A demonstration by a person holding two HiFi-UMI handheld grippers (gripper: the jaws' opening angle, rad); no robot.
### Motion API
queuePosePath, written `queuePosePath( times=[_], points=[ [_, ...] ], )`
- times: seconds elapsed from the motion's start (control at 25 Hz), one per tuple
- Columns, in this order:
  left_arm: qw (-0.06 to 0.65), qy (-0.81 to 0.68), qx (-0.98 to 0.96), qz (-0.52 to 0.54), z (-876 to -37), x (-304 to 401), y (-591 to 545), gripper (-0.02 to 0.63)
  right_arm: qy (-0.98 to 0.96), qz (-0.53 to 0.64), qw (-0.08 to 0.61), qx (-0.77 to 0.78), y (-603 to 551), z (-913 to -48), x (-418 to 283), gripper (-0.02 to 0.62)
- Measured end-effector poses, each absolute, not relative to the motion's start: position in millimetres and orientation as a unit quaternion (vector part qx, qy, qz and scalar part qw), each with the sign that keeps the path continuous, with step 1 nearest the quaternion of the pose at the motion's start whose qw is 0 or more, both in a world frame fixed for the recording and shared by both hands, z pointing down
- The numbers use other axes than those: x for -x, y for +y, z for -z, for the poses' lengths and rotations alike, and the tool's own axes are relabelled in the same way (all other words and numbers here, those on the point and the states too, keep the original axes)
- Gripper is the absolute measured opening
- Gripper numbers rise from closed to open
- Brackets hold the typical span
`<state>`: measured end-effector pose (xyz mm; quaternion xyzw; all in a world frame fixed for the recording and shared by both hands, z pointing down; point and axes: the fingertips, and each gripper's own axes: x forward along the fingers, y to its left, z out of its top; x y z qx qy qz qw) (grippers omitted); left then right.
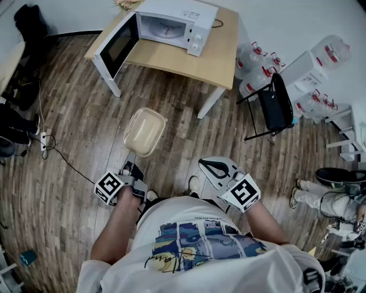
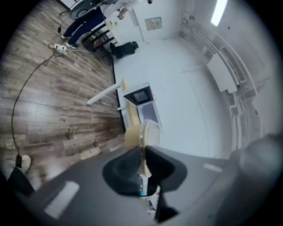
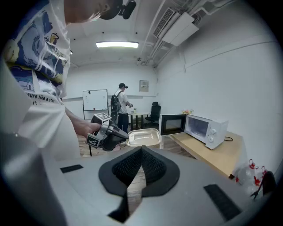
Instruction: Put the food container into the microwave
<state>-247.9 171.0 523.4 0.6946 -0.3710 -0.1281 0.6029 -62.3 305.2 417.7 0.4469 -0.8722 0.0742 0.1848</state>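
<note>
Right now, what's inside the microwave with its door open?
Only its round glass plate shows inside the microwave, no food. The food container is outside, held by the left gripper. The microwave's top covers the back of the inside, so that part cannot be seen.

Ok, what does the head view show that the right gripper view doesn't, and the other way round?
Only the head view: the power strip and its cable on the wood floor, off to the left.

Only the right gripper view: a person standing at the back of the room, the whiteboard beside them, and the ceiling light.

Both: the left gripper clamped on the edge of the food container, and the microwave with its door open on the table.
</note>
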Motion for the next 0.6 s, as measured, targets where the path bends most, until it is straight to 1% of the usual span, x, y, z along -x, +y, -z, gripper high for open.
queuePosePath(
  times=[0.28,0.44,0.6],
  points=[
    [0.601,-0.391,-0.677,0.166,-508,172,191,0.04,-0.891,-0.059,0.191,-0.407,323,-412,-20,0.008],
    [0.593,-0.405,-0.67,0.188,-500,143,197,0.04,-0.904,-0.062,0.185,-0.381,330,-422,-53,0.008],
    [0.595,-0.417,-0.661,0.187,-500,125,198,0.04,-0.906,-0.067,0.176,-0.378,325,-431,-75,0.009]
  ],
)
